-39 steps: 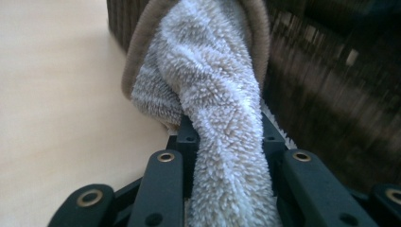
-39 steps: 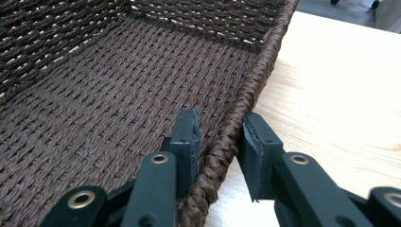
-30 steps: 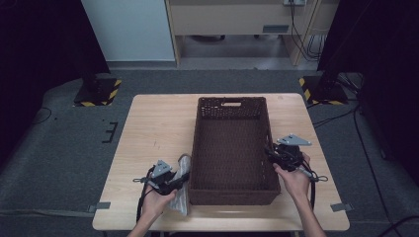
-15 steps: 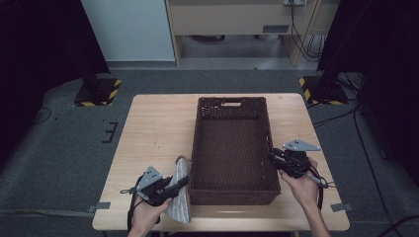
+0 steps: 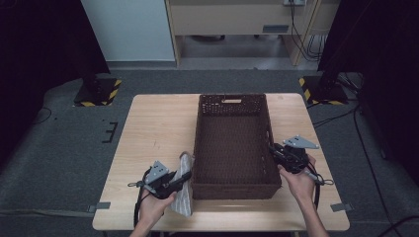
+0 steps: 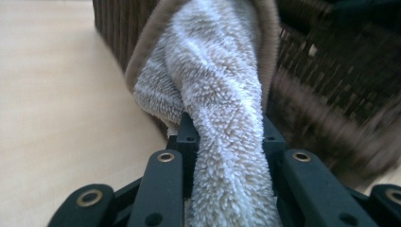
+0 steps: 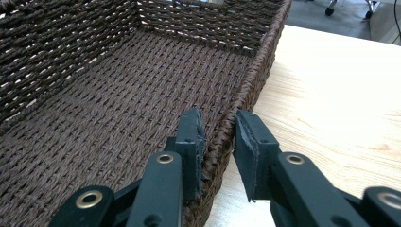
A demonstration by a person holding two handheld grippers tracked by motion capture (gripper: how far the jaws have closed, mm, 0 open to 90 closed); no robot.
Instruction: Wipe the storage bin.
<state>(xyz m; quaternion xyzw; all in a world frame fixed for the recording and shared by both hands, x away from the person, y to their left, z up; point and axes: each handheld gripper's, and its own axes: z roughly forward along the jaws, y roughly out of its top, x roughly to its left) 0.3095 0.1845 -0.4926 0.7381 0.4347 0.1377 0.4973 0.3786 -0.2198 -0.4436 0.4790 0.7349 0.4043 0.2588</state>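
My right gripper (image 7: pixel 217 142) has just closed onto the basket (image 5: pixel 232 143) rim; my left gripper (image 6: pixel 227 142) clamps the towel (image 6: pixel 222 94), basket just right.

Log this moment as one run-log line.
left gripper: shut on towel | right gripper: closing on basket rim

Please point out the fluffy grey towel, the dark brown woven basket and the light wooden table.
fluffy grey towel (image 6: pixel 222 94), left gripper view, bunched middle fold.
dark brown woven basket (image 5: pixel 232 148), high view, bare woven floor.
light wooden table (image 5: pixel 158 128), high view, bare top left of the basket.
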